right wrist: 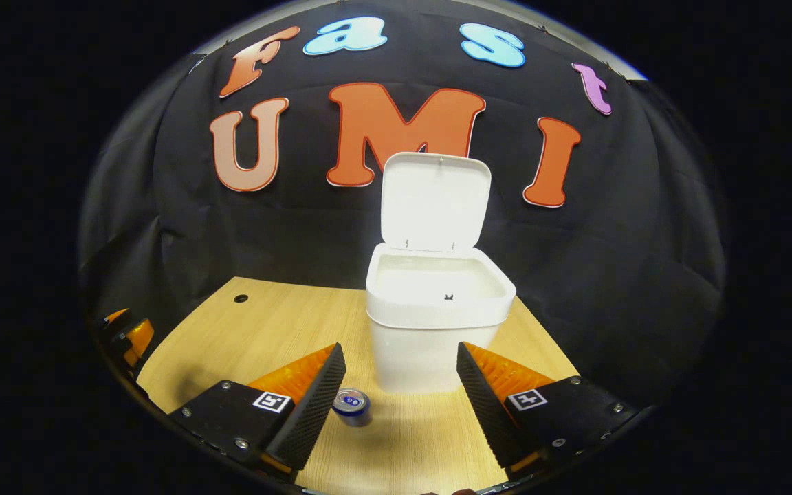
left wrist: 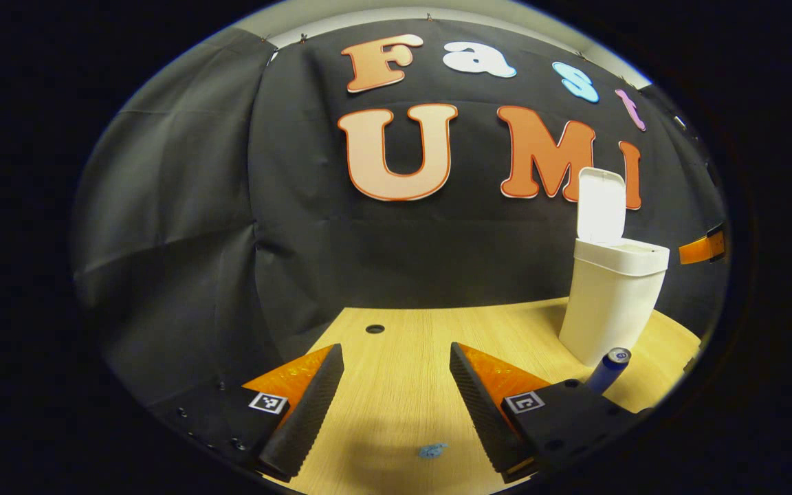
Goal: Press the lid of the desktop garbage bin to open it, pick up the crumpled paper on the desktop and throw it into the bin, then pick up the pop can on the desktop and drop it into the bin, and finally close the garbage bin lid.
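Both the left claw (left wrist: 396, 399) and right claw (right wrist: 399, 399) gape wide, empty.

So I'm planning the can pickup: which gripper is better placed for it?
Probably the right gripper: open, with the pop can just beside its finger, before the open bin. From the left gripper, the can sits off to the side.

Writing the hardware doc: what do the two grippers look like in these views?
Both match. The left gripper and right gripper each have two wedge-shaped fingers with ribbed, toothed inner pads, glossy orange side panels, dark mounting blocks with screws, and a small square black-and-white marker tag on each block.
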Motion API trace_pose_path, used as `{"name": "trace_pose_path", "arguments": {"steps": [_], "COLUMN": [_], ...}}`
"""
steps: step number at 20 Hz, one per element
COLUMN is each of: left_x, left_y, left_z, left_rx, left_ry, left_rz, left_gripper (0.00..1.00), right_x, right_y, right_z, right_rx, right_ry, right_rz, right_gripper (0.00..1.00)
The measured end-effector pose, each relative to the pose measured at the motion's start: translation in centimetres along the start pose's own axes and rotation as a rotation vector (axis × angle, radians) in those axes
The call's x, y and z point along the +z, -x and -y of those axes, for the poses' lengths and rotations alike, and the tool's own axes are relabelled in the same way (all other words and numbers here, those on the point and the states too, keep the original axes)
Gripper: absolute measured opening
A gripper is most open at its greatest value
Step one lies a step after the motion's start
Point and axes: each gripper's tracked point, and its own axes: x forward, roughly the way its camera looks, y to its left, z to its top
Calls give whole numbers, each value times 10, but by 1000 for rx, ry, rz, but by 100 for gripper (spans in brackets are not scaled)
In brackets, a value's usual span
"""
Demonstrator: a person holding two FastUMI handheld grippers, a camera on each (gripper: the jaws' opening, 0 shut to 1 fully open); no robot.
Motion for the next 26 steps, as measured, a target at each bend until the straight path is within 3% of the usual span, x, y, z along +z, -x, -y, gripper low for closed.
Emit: {"name": "trace_pose_path", "arguments": {"steps": [20, 26], "left_x": [-163, -181], "left_y": [-16, -31], "left_z": [38, 44], "left_rx": [-88, -90], "left_ry": [-23, -46], "left_rz": [-402, -501], "left_gripper": [99, 99], "right_x": [-69, -84], "right_y": [8, 12], "right_z": [37, 45], "right_rx": [-93, -117], "right_ry": [-50, -69], "right_rz": [-193, -244], "right_gripper": [99, 99]}}
